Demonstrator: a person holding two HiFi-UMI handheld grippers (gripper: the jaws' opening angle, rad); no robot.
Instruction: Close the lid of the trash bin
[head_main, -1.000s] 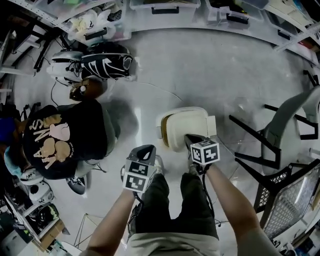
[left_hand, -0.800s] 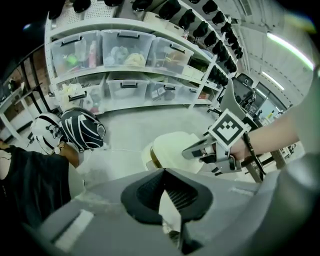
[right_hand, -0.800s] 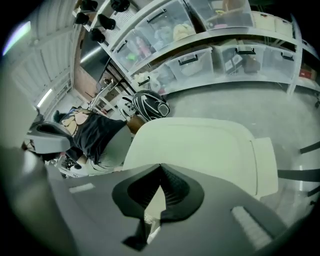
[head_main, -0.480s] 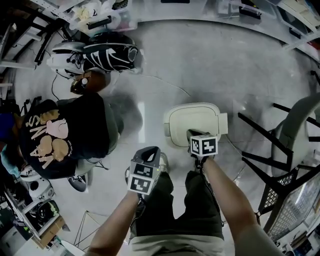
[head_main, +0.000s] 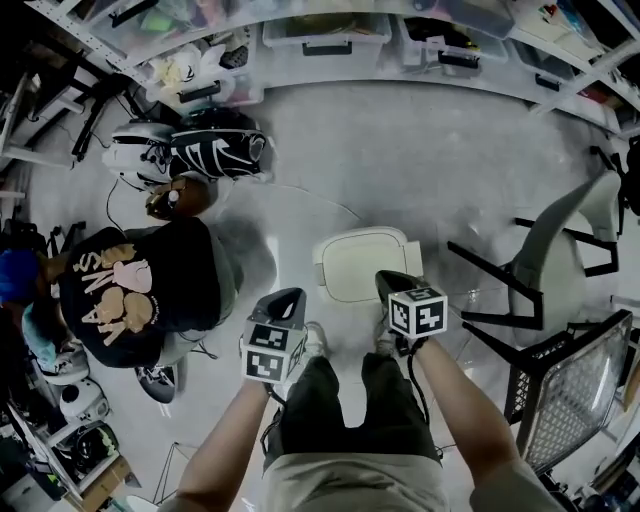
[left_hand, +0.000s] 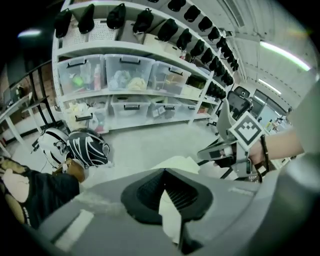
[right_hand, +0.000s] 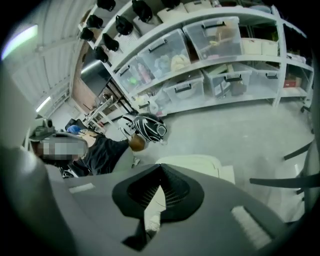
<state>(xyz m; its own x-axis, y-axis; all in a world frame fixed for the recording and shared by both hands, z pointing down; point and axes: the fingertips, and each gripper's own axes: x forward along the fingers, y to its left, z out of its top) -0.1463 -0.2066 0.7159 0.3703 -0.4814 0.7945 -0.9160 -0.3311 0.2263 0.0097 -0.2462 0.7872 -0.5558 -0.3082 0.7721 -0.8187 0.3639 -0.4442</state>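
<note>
Both grippers are closed and hold nothing. In each gripper view the ribbed pads meet at their far tips, with only a thin wedge of gap behind them.

At the far left of the floor a seated person (head_main: 135, 292) in a dark printed top sits low. Two helmets (head_main: 195, 148) lie beyond that person, near the shelves of clear storage boxes (head_main: 325, 32).

Right of the person, the left gripper (head_main: 291, 298) hangs just off the near left corner of the trash bin (head_main: 360, 262), apart from it.

The bin is cream-coloured and stands on the pale floor in the middle of the scene, straight ahead of the holder's legs. Its lid lies flat on top, closed.

The right gripper (head_main: 384, 279) points at the lid's near right edge. From the head view its tip overlaps that edge, but whether it touches cannot be told.

Well to the right stands a grey chair (head_main: 560, 250) with dark legs. Nearer on that side is a mesh-backed seat (head_main: 572, 395).
</note>
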